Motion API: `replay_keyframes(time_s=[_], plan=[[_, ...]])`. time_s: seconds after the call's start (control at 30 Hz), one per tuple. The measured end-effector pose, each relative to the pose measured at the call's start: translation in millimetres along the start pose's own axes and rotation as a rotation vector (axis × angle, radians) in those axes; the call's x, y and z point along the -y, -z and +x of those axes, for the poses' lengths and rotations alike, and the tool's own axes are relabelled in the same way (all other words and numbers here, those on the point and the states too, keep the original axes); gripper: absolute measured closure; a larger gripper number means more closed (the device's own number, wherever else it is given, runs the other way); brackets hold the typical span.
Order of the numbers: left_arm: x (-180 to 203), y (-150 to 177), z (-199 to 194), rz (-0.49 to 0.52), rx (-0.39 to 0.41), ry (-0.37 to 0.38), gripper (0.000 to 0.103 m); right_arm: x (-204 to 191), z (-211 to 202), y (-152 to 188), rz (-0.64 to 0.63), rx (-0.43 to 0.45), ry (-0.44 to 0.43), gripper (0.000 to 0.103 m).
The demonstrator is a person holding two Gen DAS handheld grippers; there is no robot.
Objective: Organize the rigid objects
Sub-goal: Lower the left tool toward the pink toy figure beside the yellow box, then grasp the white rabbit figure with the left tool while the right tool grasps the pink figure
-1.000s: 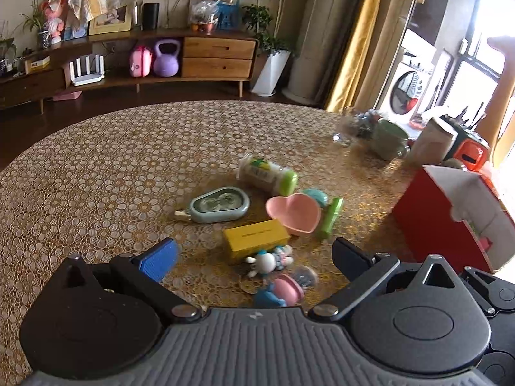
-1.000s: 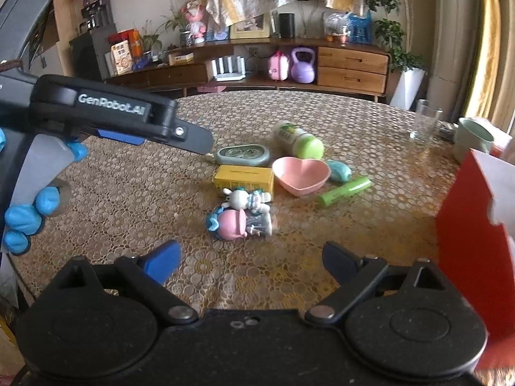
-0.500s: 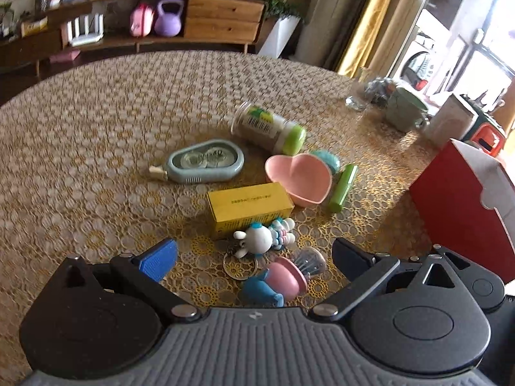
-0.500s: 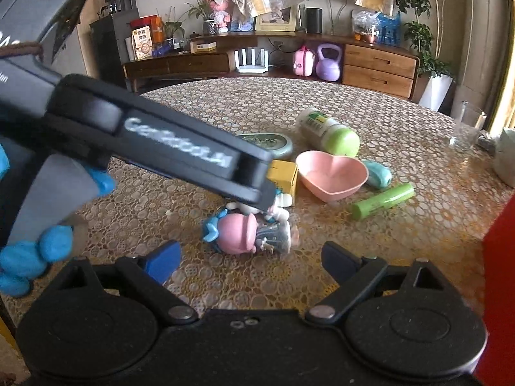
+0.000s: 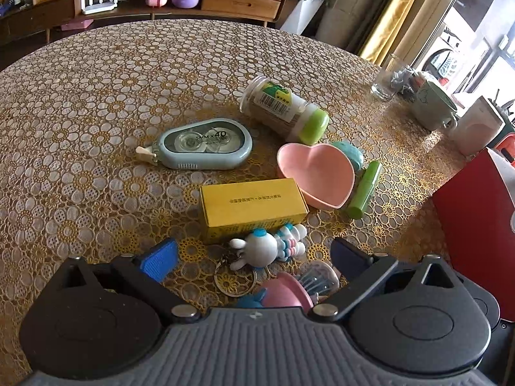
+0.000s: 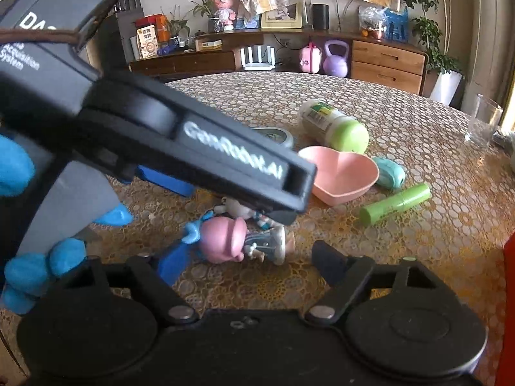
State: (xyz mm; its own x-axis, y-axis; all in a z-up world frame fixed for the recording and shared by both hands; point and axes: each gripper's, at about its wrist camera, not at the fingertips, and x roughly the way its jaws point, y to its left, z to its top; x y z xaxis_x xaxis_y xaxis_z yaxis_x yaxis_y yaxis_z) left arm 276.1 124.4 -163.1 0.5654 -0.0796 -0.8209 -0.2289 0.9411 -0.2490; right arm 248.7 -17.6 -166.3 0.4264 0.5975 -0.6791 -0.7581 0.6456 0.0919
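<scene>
A small white bunny figure [image 5: 260,251] lies on its side on the worktop [image 5: 96,103], just in front of a yellow box [image 5: 251,202] and between the wide-open fingers of the left hand-held gripper [image 5: 254,254], which holds nothing. A pink-and-blue toy [image 5: 283,292] lies just nearer the camera, by a key ring. The left hand-held gripper angles down over these toys, gripped by a blue-gloved hand [image 6: 35,267] at the left of the right wrist view. The right hand-held gripper [image 6: 251,257] hangs low and level over the worktop, its fingers spread wide and empty, with the pink-and-blue toy just ahead. Beyond lie a pink heart dish [image 5: 317,177], a green tube [image 5: 363,189], a correction tape dispenser [image 5: 206,143] and a green-capped bottle [image 5: 283,111]. A red box [image 5: 476,225] stands at the right.
</scene>
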Motion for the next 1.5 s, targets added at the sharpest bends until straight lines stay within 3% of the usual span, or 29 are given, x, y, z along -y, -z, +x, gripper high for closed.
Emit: replay_keyframes(time_s=[0.13, 0.33, 0.4, 0.47, 0.7, 1.03, 1.5], plan=[[5.8, 0.5, 1.4, 0.034, 0.011, -0.007, 0.014, -3.0, 0.1, -0.8, -0.014, -0.001, -0.017, 0.036], [9.3, 0.8, -0.8, 0.036, 0.014, 0.015, 0.03, -2.2, -0.5, -1.2, -0.013, 0.003, -0.007, 0.038], [10.4, 0.9, -1.6, 0.033, 0.011, 0.031, 0.045, -3.2, -1.8, 0.2, -0.009, 0.003, -0.005, 0.041], [13.4, 2.1, -1.9, 0.049, 0.01, 0.002, 0.059, -3.7, -5.2, 2.3, -0.01, 0.002, -0.001, 0.041], [14.1, 10.3, -7.2, 0.081, 0.024, -0.004, 0.06, 1.2, -22.5, 16.5, 0.016, -0.004, 0.031, 0.041], [16.4, 30.9, -25.8, 0.089, 0.021, 0.009, 0.06, 20.7, -66.6, 27.4, 0.149, 0.007, 0.085, 0.041], [49.1, 46.0, -93.6, 0.156, 0.099, 0.086, 0.06, 36.4, -160.8, 17.8, 0.184, 0.095, 0.185, 0.041]])
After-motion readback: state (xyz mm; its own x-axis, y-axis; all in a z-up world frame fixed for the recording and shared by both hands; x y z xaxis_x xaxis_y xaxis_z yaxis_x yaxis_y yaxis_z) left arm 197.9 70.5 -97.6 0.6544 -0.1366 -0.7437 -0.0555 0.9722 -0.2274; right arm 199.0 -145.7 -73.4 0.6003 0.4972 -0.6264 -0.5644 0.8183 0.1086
